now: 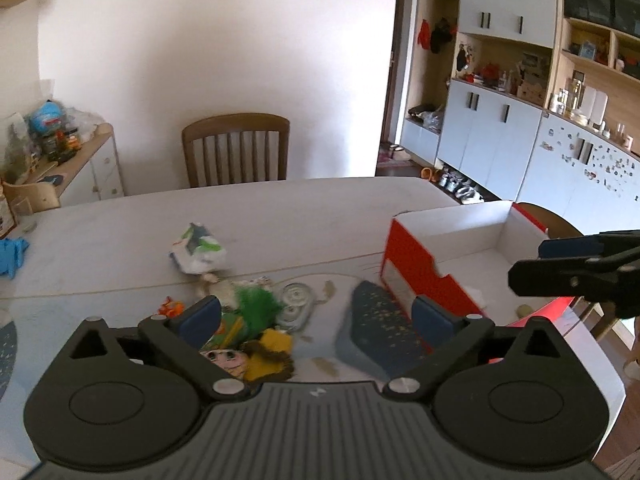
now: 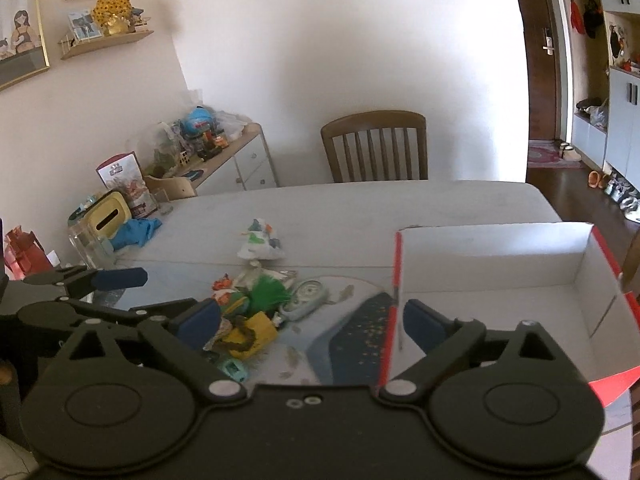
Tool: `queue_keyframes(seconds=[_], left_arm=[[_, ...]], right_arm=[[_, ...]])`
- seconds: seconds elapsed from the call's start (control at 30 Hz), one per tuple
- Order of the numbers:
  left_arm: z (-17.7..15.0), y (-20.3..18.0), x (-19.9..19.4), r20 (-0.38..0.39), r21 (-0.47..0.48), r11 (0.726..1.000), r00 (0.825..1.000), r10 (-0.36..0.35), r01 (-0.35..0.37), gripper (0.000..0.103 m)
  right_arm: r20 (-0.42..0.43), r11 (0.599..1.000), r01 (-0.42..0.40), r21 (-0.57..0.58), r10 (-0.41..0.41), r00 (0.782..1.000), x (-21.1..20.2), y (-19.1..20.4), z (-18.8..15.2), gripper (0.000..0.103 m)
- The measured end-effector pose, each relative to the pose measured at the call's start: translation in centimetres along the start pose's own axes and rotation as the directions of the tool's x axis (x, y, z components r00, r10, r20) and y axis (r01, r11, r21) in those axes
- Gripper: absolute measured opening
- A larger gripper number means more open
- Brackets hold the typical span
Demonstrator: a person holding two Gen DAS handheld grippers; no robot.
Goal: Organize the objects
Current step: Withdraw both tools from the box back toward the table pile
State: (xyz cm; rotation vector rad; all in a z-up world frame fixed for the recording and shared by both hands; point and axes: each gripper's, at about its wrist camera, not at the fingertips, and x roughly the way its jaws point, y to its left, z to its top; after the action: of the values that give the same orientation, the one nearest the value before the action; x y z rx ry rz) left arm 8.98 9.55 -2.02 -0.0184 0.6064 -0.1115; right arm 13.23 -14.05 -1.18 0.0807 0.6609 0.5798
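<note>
The left gripper (image 1: 316,316) hangs over the table (image 1: 300,204) with jaws spread wide and nothing between them; the right gripper (image 2: 312,320) is likewise wide and empty. Just beyond both lies a heap of toys (image 2: 248,312), with the red box (image 2: 500,280) beside it, open and white inside. Farther off sits a crumpled packet (image 2: 260,246), then a chair (image 2: 374,146).

Red-and-white cardboard box (image 2: 500,276) matt; slatted brown wooden chair (image 1: 236,150) semi-gloss; fuzzy green plush toy (image 1: 258,304); table's smooth glossy printed mat (image 2: 356,344).
</note>
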Motion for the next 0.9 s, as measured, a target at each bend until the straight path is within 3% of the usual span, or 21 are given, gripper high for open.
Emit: queue_keyframes(seconds=[0.43, 0.67, 0.9], left_arm=[[-3.9, 3.4, -0.3, -0.04, 0.076, 0.996, 0.998, -0.042, 0.045, 0.103], [-5.8, 6.0, 1.3, -0.121, 0.013, 0.996, 0.989, -0.087, 0.089, 0.103], [-7.6, 8.7, 2.9, -0.169, -0.045, 0.998, 0.984, -0.05, 0.042, 0.103]], right_arm=[[-0.06, 1.0, 0.009, -0.009, -0.009, 0.998, 3.5, 4.0, -1.2, 0.102], [-0.136, 0.999, 0.012, -0.03, -0.016, 0.991, 6.3, 5.5, -2.2, 0.102], [-0.212, 0.999, 0.0, -0.048, -0.01, 0.977, 8.6, 6.3, -3.4, 0.101]])
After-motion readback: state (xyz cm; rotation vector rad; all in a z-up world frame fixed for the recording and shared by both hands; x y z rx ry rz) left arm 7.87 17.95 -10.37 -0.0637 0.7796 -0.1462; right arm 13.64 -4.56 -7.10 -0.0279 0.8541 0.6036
